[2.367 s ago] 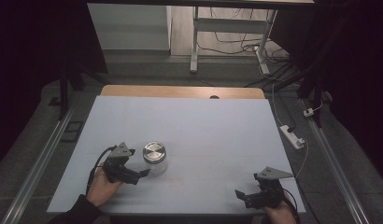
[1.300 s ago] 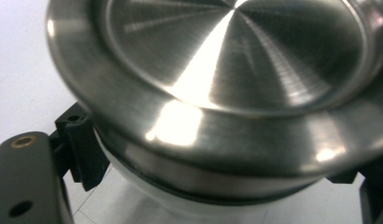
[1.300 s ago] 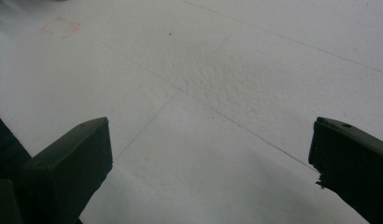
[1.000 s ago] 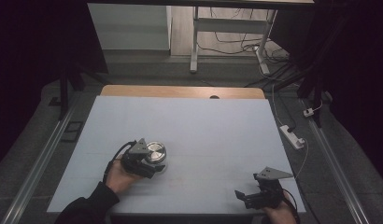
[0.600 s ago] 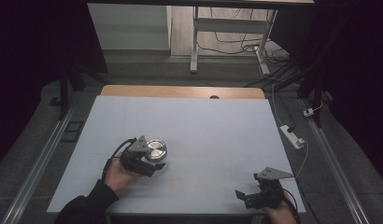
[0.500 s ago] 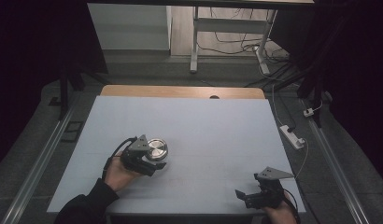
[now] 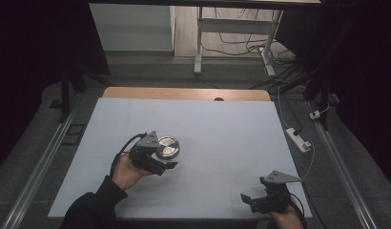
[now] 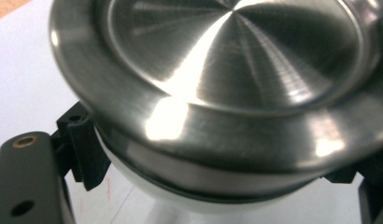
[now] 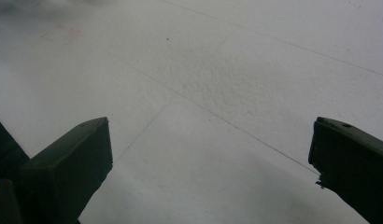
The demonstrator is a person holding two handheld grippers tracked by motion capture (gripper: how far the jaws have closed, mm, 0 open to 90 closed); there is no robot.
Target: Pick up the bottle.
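A jar with a brushed steel lid is held just above the white table sheet, left of centre. My left gripper is shut on it from the near left. In the left gripper view the lid looms large and tilted. The black pads press on the pale jar body just under the lid's rim. My right gripper rests by the table's front right edge. Its jaws stand wide open over bare sheet in the right gripper view.
A white power strip with its cable lies on the floor past the table's right edge. A wooden strip borders the far edge of the table. Metal desk legs and loose cables stand beyond it.
The left gripper, first to the left of the jar, has moved onto it and closed around it. The jar has since risen a little off the sheet. The right gripper has stayed put.
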